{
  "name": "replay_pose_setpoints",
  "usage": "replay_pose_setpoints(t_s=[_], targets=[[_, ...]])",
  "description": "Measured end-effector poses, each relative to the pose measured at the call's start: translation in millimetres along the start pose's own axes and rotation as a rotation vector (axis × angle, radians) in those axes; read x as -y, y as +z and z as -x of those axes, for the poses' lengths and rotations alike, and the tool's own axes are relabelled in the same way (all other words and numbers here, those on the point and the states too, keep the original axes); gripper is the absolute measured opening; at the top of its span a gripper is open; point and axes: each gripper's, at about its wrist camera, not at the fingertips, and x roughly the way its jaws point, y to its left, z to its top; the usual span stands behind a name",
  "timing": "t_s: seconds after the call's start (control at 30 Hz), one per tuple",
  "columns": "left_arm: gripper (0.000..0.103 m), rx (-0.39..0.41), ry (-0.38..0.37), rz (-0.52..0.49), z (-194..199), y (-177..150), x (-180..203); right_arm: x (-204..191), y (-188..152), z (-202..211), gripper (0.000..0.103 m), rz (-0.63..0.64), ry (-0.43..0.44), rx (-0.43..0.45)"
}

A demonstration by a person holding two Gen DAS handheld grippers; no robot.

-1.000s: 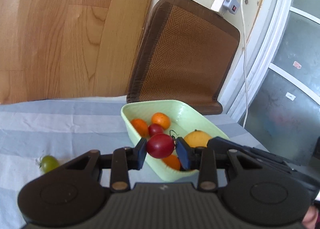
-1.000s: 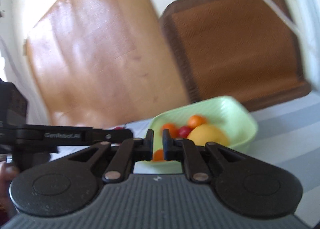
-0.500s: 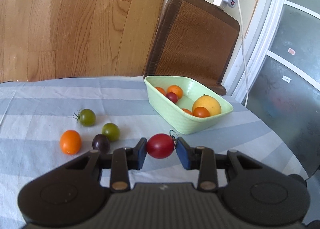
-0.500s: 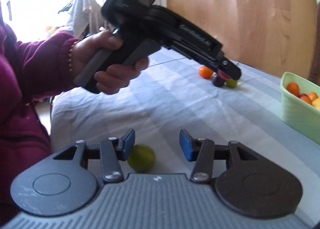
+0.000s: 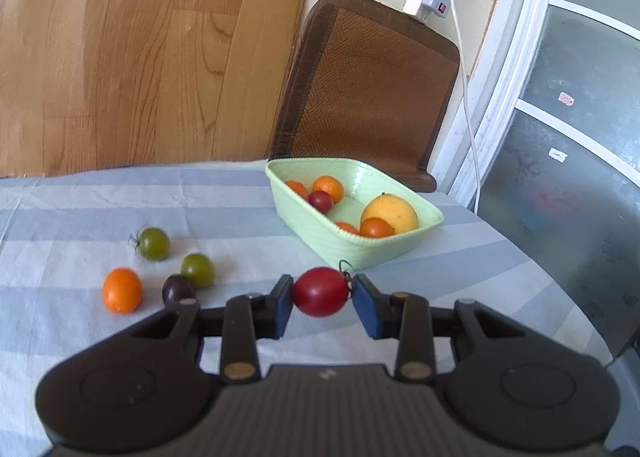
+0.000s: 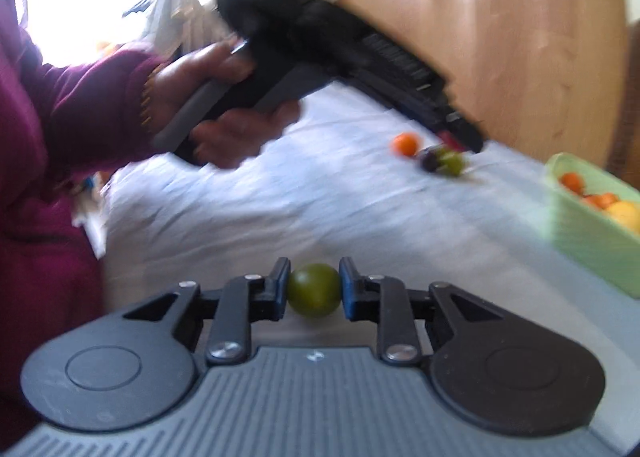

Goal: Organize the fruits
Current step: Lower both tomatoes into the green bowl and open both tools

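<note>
My left gripper (image 5: 320, 297) is shut on a red tomato (image 5: 320, 291) and holds it above the striped cloth, short of the pale green basket (image 5: 340, 245). The basket holds several orange and red fruits and a yellow one (image 5: 390, 212). My right gripper (image 6: 314, 289) is shut on a green tomato (image 6: 314, 290) low over the cloth. Loose on the cloth lie two green tomatoes (image 5: 153, 243) (image 5: 197, 270), an orange fruit (image 5: 122, 290) and a dark purple one (image 5: 177, 289).
A brown woven chair back (image 5: 368, 89) stands behind the basket, by a wall with a power strip and cable (image 5: 466, 97). In the right wrist view the left gripper's body and the hand (image 6: 224, 105) are above the cloth. The basket (image 6: 592, 233) is at the right.
My right gripper has closed on the green tomato that lay between its open fingers. My left gripper, still holding the red tomato, has drawn back from over the basket.
</note>
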Motion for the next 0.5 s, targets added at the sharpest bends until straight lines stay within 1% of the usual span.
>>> replay_pose_setpoints(t_s=[0.07, 0.1, 0.2, 0.27, 0.37, 0.43, 0.5], targets=[[0.033, 0.017, -0.001, -0.027, -7, 10, 5, 24, 11, 7, 0.029, -0.033, -0.131, 0.086], [0.033, 0.027, -0.001, -0.045, -12, 17, 9, 37, 16, 10, 0.029, -0.04, -0.212, 0.128], [0.033, 0.058, -0.009, -0.092, -29, 36, 19, 74, 28, 11, 0.029, -0.101, -0.408, 0.213], [0.033, 0.066, -0.002, -0.125, -47, 47, 27, 100, 34, 7, 0.029, -0.162, -0.502, 0.249], [0.033, 0.045, 0.011, -0.134, -80, 61, 33, 135, 37, -5, 0.029, -0.263, -0.56, 0.247], [0.033, 0.021, 0.022, -0.13, -100, 66, 34, 151, 34, -14, 0.029, -0.302, -0.595, 0.231], [0.034, -0.004, 0.034, -0.138, -117, 67, 35, 162, 29, -21, 0.03, -0.349, -0.606, 0.227]])
